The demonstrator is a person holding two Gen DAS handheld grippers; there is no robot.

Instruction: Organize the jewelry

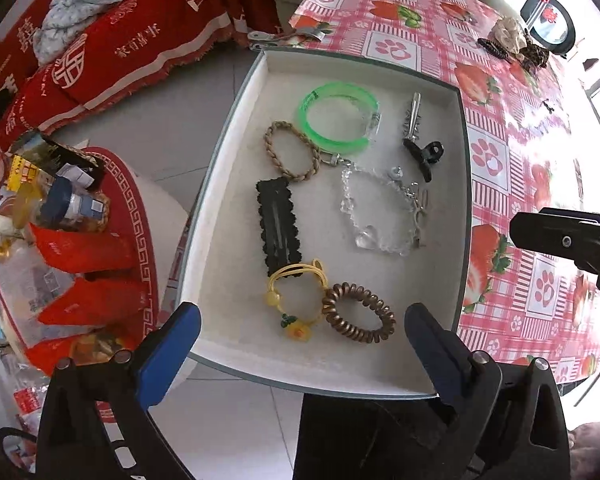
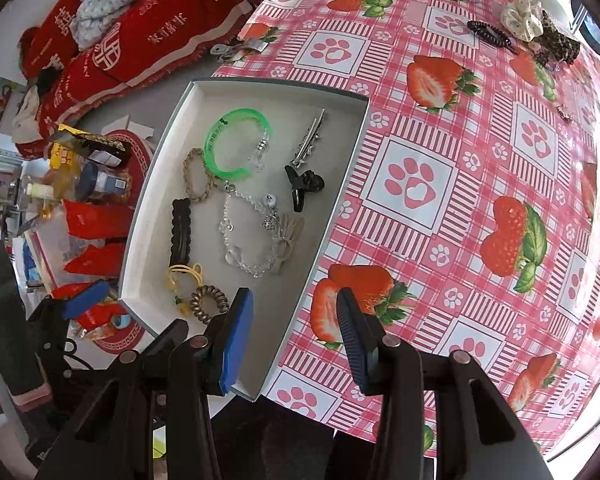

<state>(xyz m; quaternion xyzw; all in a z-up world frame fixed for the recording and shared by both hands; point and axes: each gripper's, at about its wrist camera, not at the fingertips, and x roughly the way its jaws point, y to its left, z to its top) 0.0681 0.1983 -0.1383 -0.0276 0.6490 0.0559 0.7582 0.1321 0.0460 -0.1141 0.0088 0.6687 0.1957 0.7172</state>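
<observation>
A white box at the table's near-left edge holds a green bangle, a braided tan tie, a black lace clip, a clear bead bracelet, a yellow tie, a brown coil tie, a silver clip and a black claw clip. My left gripper is open and empty over the box's near edge. My right gripper is open and empty over the box's right rim; part of it shows in the left wrist view.
A cream scrunchie, a black coil tie and a leopard scrunchie lie at the far right of the strawberry tablecloth. A cluttered round stool stands left of the box. Red cloth covers a sofa beyond.
</observation>
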